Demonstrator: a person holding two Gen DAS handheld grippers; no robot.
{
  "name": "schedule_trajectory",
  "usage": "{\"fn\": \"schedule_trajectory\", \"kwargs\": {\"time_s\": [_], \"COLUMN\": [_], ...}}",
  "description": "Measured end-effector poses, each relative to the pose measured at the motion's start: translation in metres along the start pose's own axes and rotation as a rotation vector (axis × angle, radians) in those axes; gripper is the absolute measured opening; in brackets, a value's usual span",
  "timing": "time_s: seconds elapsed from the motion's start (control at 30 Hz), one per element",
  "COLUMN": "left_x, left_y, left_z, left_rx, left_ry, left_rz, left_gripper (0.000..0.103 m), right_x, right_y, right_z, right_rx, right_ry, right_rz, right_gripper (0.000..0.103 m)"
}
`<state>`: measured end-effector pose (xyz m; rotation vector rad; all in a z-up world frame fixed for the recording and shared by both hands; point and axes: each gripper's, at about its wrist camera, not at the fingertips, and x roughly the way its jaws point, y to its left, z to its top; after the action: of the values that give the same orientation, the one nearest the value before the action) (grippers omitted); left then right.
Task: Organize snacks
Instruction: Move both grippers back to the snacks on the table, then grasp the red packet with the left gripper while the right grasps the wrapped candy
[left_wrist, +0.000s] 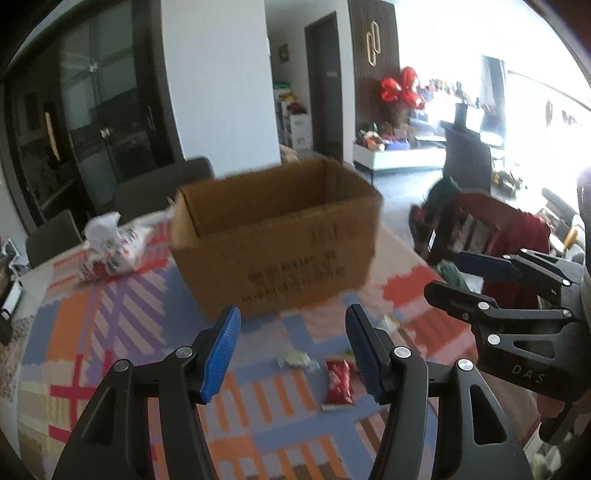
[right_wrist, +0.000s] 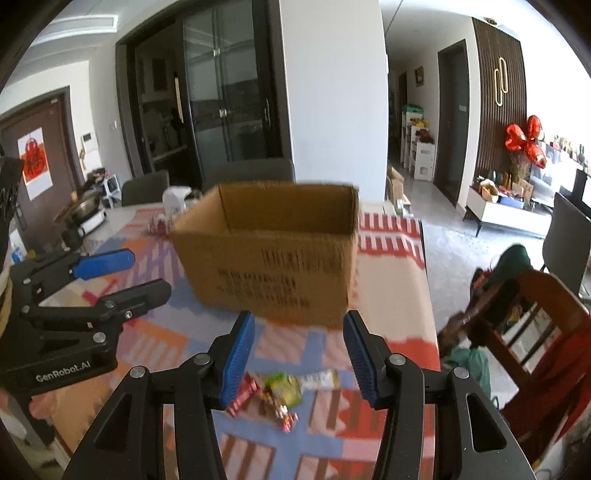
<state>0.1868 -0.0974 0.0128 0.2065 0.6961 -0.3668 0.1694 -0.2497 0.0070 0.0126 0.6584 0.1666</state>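
Note:
An open brown cardboard box (left_wrist: 273, 236) (right_wrist: 269, 251) stands upright on the patchwork tablecloth (left_wrist: 110, 332). In the left wrist view a red snack packet (left_wrist: 337, 382) and a pale green one (left_wrist: 295, 360) lie in front of the box. My left gripper (left_wrist: 291, 354) hovers above them, open and empty. In the right wrist view my right gripper (right_wrist: 299, 360) is open and empty over a red packet (right_wrist: 243, 397), a green packet (right_wrist: 284, 387) and a pale bar (right_wrist: 319, 380). Each gripper shows in the other's view: right gripper (left_wrist: 454, 277), left gripper (right_wrist: 147, 271).
A crumpled white and red plastic bag (left_wrist: 110, 247) lies left of the box. Grey chairs (left_wrist: 162, 188) stand behind the table. A red wooden chair (right_wrist: 535, 332) with clothes on it stands past the table's right edge. A metal pot (right_wrist: 81, 210) sits at the far left.

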Motion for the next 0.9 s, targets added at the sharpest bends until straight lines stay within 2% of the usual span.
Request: {"fn": "schedule_trajectory", "kwargs": {"time_s": [0.17,0.37,0.47,0.67,0.8,0.9], "left_x": [0.017,0.04,0.053,0.076,0.084,0.089], "left_y": [-0.013,-0.021,-0.02,-0.018,-0.017,-0.019], "left_z": [-0.026,-0.049,-0.057,-0.067,-0.067,-0.067], "left_rx": [0.011,0.027,0.014,-0.024,-0.038,-0.025], "left_ry": [0.065,0.128,0.165,0.221,0.217,0.218], "left_rz": [-0.048,-0.066,-0.091,-0.142,-0.176,-0.173], "left_gripper": [0.058,0.058,0.053,0.048,0.047,0.045], "right_x": [0.011,0.024,0.033,0.057,0.069,0.073], "right_y": [-0.003,0.001,0.003,0.008,0.008,0.008], "right_z": [-0.03,-0.055,-0.063,-0.075,-0.077,-0.077], "right_rx": [0.005,-0.022,-0.039,-0.061,-0.064,-0.068], "right_ry": [0.072,0.133,0.159,0.226,0.262,0.27], "right_rz": [0.025,0.049,0.065,0.126,0.144,0.159], "right_gripper": [0.051,0.051,0.049,0.04,0.035,0.033]}}
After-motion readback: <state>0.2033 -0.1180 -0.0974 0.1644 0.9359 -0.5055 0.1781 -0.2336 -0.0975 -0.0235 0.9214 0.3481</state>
